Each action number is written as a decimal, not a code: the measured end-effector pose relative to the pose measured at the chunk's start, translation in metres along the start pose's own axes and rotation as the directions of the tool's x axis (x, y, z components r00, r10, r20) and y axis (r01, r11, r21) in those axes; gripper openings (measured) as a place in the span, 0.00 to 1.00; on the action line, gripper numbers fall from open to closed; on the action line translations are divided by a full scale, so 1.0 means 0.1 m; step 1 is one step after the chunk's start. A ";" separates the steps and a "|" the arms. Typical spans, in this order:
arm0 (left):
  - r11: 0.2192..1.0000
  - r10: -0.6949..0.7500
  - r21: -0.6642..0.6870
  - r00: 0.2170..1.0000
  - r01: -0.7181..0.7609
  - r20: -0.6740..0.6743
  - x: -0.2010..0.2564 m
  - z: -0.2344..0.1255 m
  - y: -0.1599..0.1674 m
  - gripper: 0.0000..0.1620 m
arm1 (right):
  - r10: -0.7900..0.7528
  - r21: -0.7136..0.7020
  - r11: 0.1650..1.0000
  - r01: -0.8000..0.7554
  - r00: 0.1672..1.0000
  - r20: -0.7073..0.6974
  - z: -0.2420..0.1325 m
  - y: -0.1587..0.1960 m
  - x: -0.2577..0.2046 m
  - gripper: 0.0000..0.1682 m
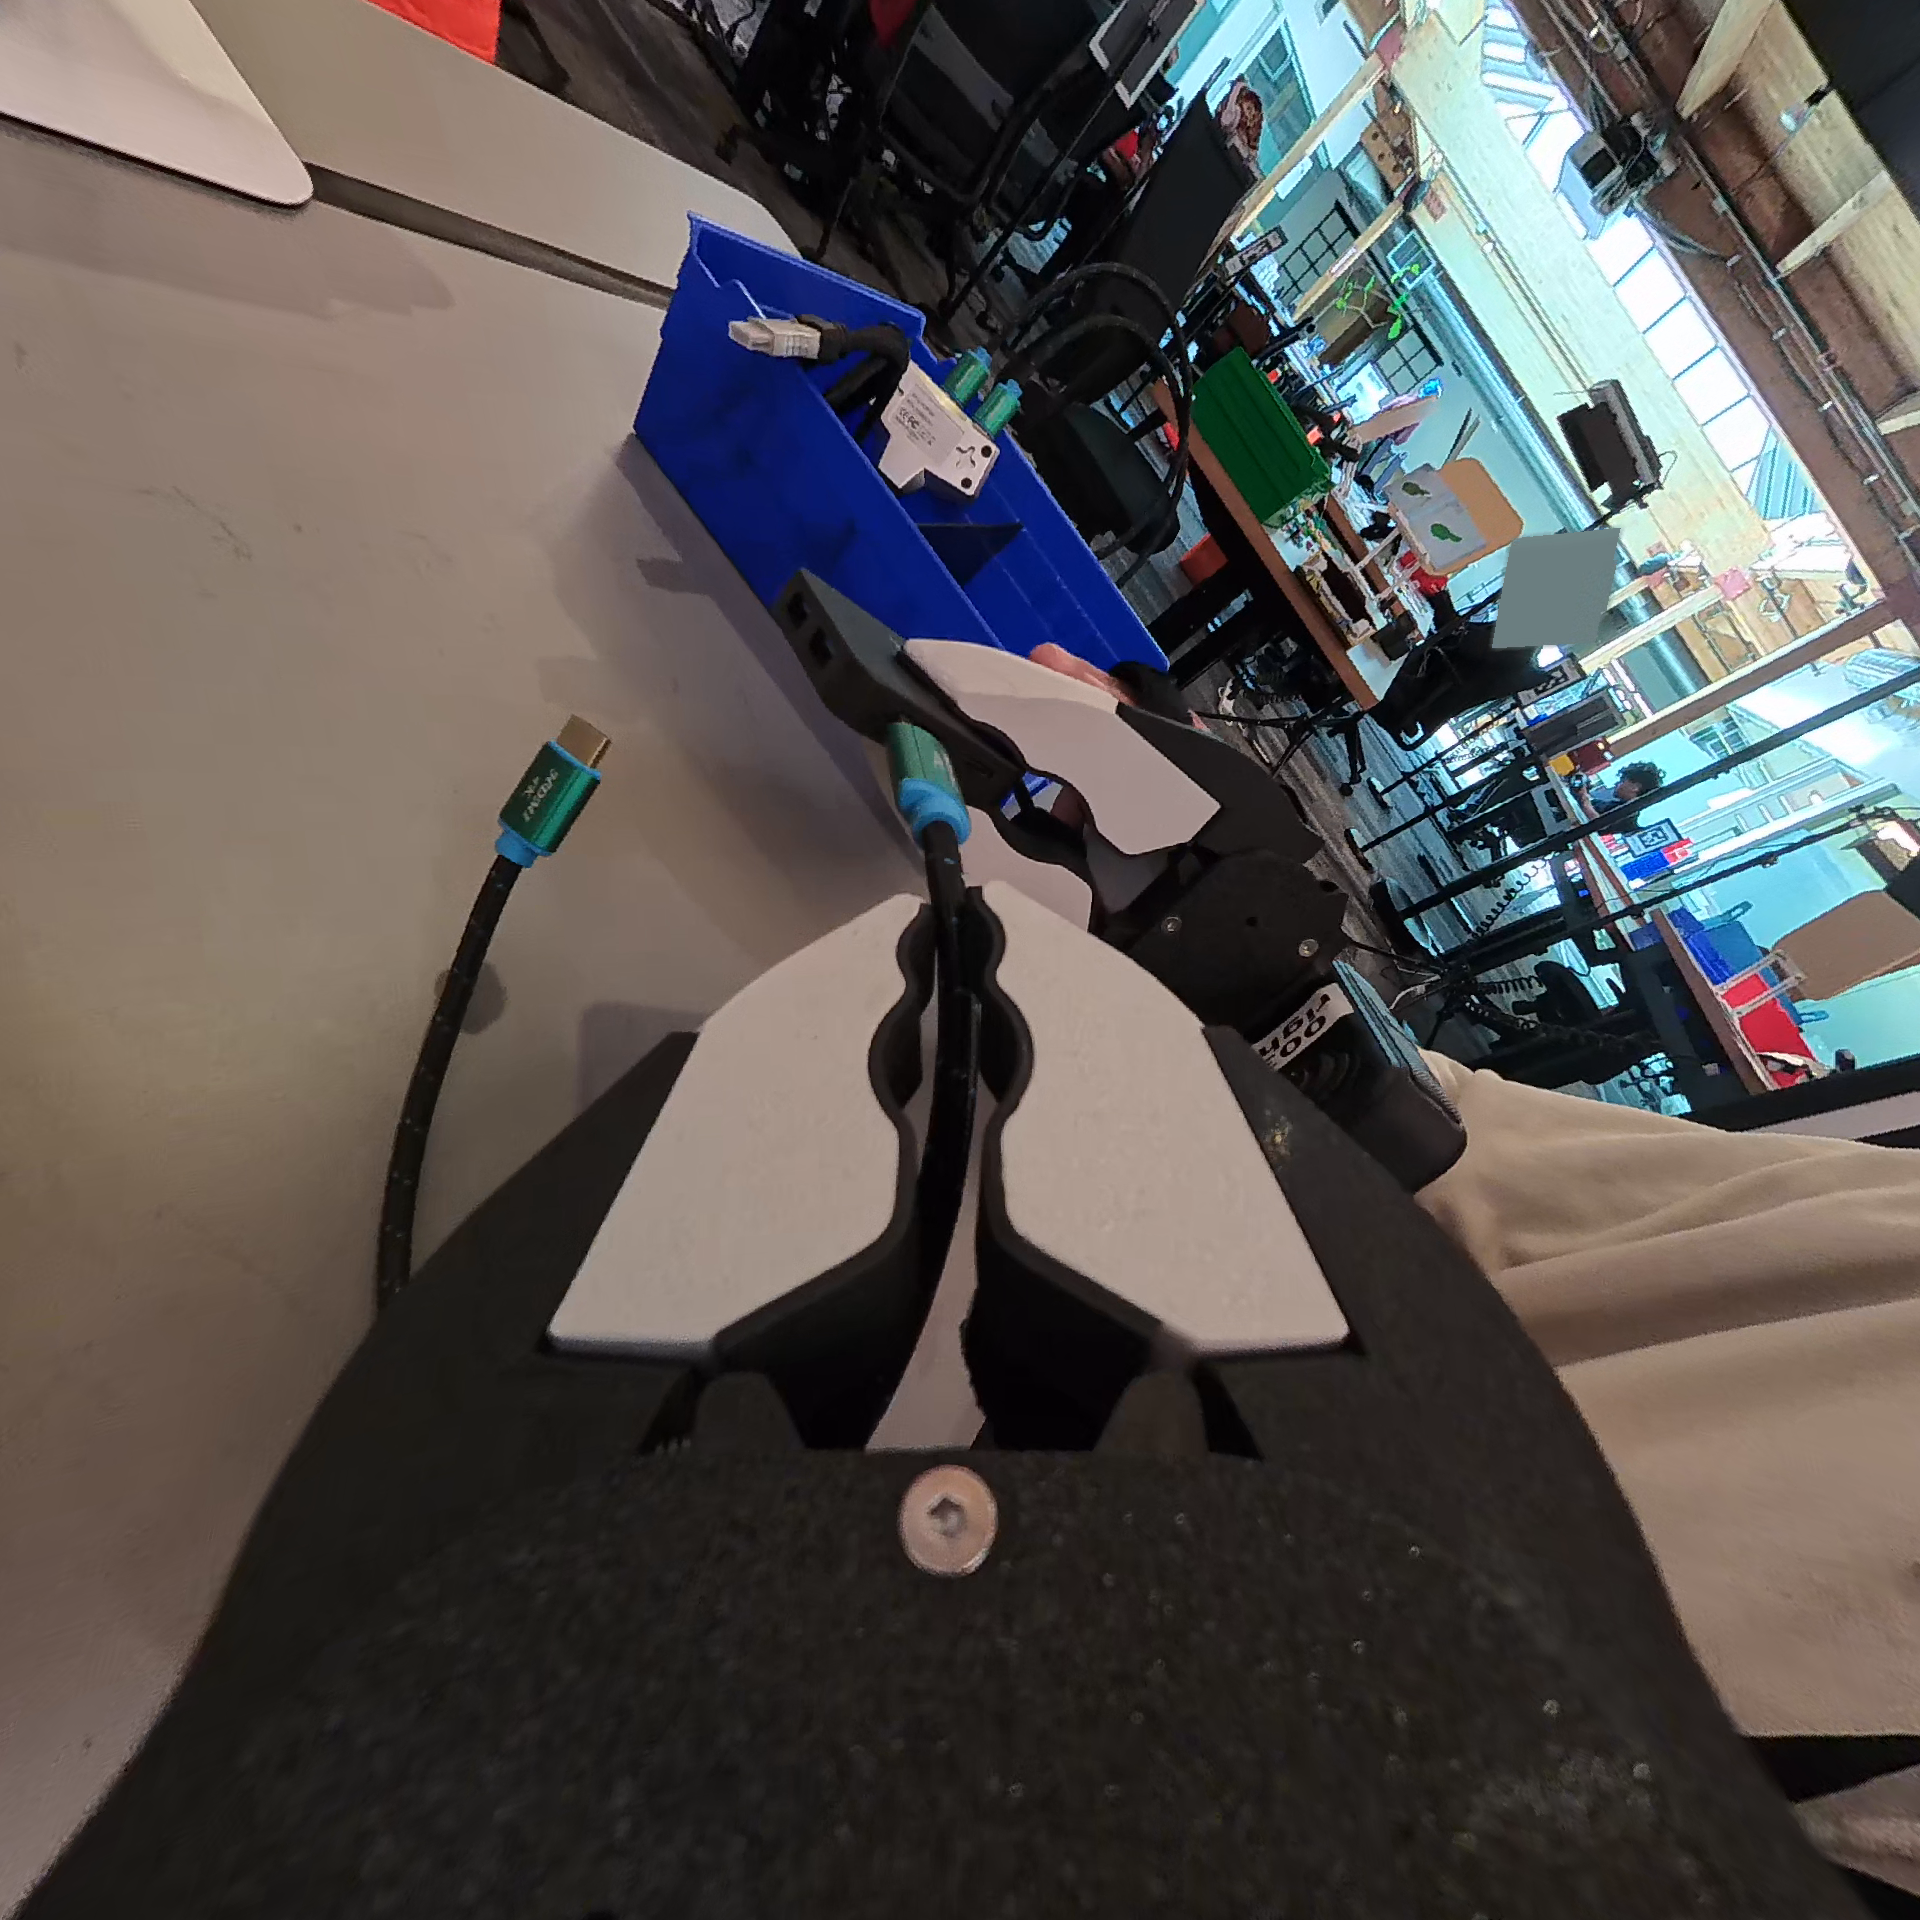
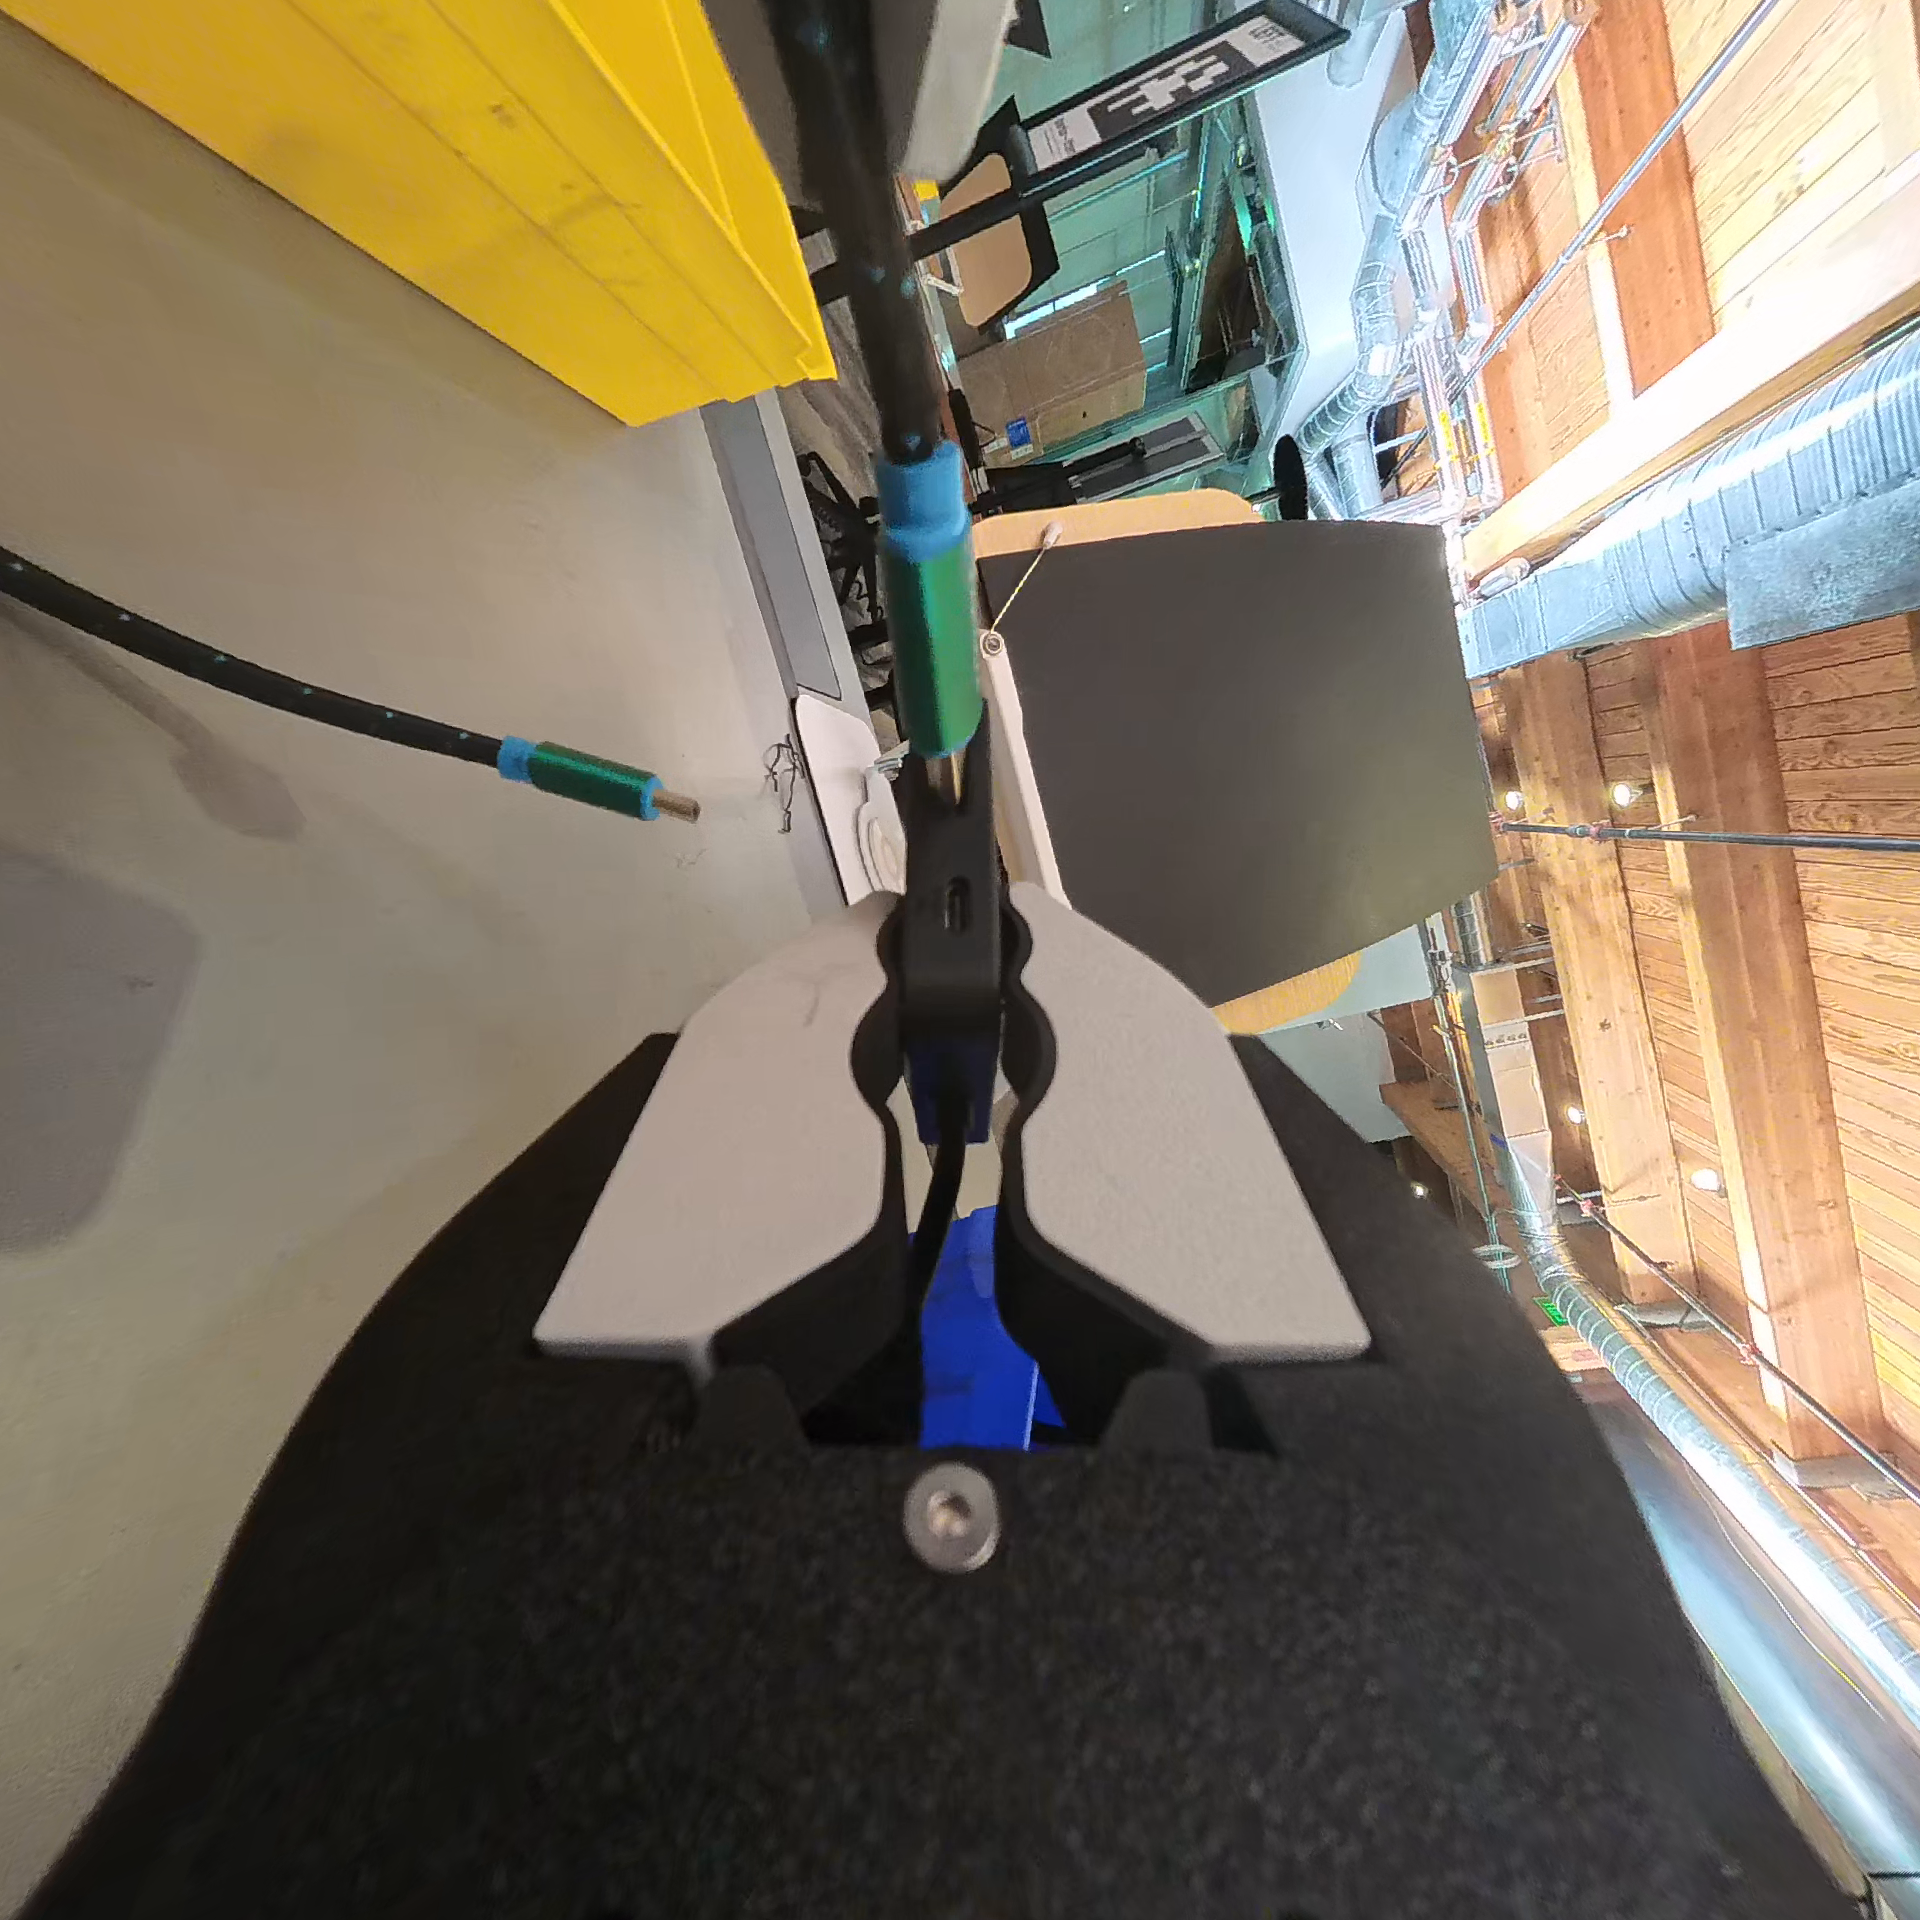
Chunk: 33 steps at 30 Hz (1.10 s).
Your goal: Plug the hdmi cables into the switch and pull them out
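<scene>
My left gripper (image 1: pixel 951 904) is shut on a black braided HDMI cable (image 1: pixel 951 1039), just behind its green and blue plug (image 1: pixel 920 769). The plug's tip meets the black switch (image 1: pixel 831 634), which the right gripper's white fingers (image 1: pixel 1049 717) hold above the table. In the right wrist view, my right gripper (image 2: pixel 951 920) is shut on the switch (image 2: pixel 951 914). The green plug (image 2: pixel 930 644) sits at the switch's far end with a short gold part of its tip showing. A second HDMI cable lies loose on the table, its plug (image 1: pixel 556 790) (image 2: pixel 592 784) free.
A blue bin (image 1: pixel 790 488) behind the switch holds a white adapter (image 1: pixel 935 436) and more cables. A yellow bin (image 2: pixel 520 177) stands at the table's far side. A white pad (image 1: pixel 135 94) lies at the top left. A person's beige sleeve (image 1: pixel 1662 1299) is at the right.
</scene>
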<state>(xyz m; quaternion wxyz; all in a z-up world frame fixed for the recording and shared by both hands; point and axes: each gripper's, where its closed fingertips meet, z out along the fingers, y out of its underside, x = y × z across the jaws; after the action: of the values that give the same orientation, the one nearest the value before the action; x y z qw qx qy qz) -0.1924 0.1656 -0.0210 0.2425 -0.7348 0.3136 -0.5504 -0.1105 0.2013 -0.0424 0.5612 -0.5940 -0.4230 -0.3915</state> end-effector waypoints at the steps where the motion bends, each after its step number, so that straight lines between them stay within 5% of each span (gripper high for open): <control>1: 1.000 0.000 0.001 1.000 0.000 0.003 0.00 0.00 0.00 0.03 | 0.001 -0.001 1.000 -0.001 1.000 -0.002 0.00 0.00 0.00 0.08; 24: 0.993 -0.093 0.065 0.990 0.101 -0.106 0.11 0.09 -0.10 0.03 | -0.014 0.036 0.999 0.018 0.992 -0.125 -0.05 0.03 0.17 0.08; 33: 0.997 -0.028 0.076 0.997 0.033 -0.069 0.16 0.08 -0.17 0.03 | -0.002 0.012 1.000 0.004 0.990 -0.144 -0.08 0.00 0.28 0.08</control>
<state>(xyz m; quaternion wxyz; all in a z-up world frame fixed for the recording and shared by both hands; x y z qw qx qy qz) -0.1778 0.1651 -0.0009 0.2513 -0.7107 0.2888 -0.5902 -0.1006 0.1950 -0.0155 0.5934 -0.5602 -0.3846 -0.4315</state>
